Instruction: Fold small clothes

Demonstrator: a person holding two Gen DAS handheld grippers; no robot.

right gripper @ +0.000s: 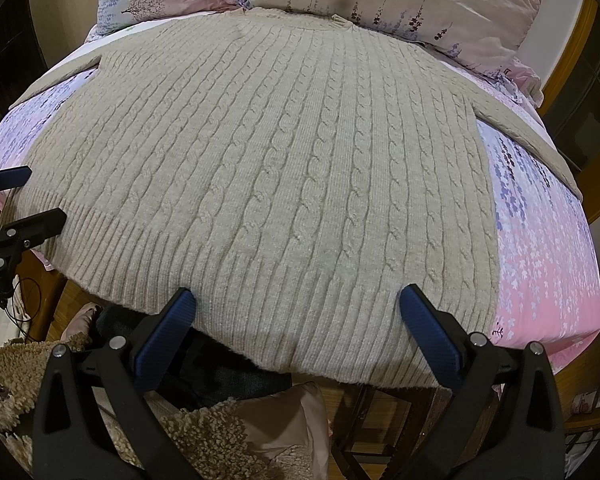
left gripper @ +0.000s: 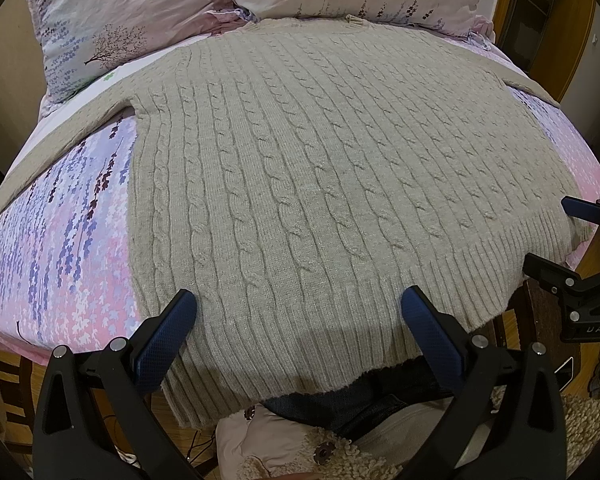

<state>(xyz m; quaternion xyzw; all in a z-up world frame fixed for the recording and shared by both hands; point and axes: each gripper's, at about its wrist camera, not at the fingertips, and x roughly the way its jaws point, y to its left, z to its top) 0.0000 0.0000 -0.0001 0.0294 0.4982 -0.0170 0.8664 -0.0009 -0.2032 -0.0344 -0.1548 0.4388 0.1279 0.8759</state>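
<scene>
Covering floral bedsheet point(left gripper: 60, 240): flat grey sweater point(left gripper: 300, 160), pillows point(left gripper: 100, 20) behind.

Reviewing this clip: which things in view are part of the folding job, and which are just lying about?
Part of the job:
- beige cable-knit sweater, spread flat on the bed
- left gripper, open over the hem
- right gripper, open over the hem

Just lying about:
- two floral pillows
- floral bedsheet
- shaggy rug on the floor
</scene>
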